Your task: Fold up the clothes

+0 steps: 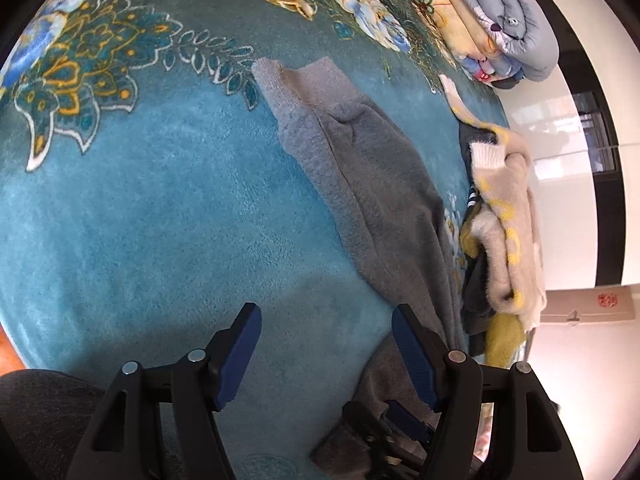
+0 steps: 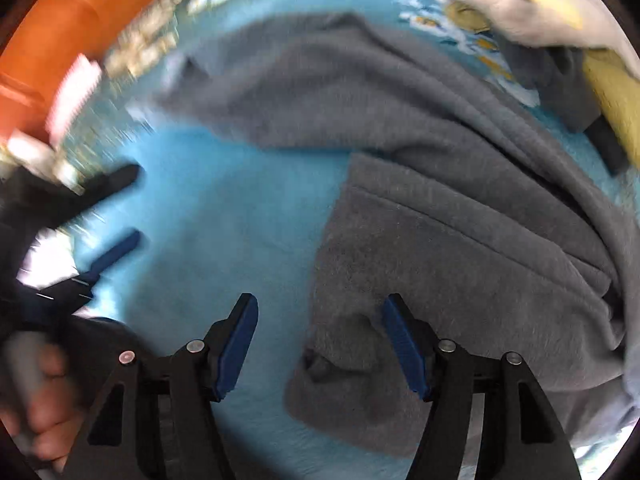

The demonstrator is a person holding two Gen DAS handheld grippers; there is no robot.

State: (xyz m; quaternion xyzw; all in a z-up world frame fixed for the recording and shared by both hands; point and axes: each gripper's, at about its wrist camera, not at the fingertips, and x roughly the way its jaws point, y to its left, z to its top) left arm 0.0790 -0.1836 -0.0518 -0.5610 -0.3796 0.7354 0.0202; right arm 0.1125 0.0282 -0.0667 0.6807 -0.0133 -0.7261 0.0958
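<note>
Both claws hang wide apart, holding nothing: left claw (image 1: 326, 350) over the blanket (image 1: 160, 220), right claw (image 2: 320, 340) at the grey sweater (image 2: 440, 220) edge; it should pinch that hem squarely.

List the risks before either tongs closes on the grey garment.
1. The grey garment lies bunched in overlapping layers, so the open right tongs may pinch several at once.
2. The clothes pile touches its far edge and could drag along.
3. The open left tongs hangs mostly over bare blue blanket and may grab plush.
</note>
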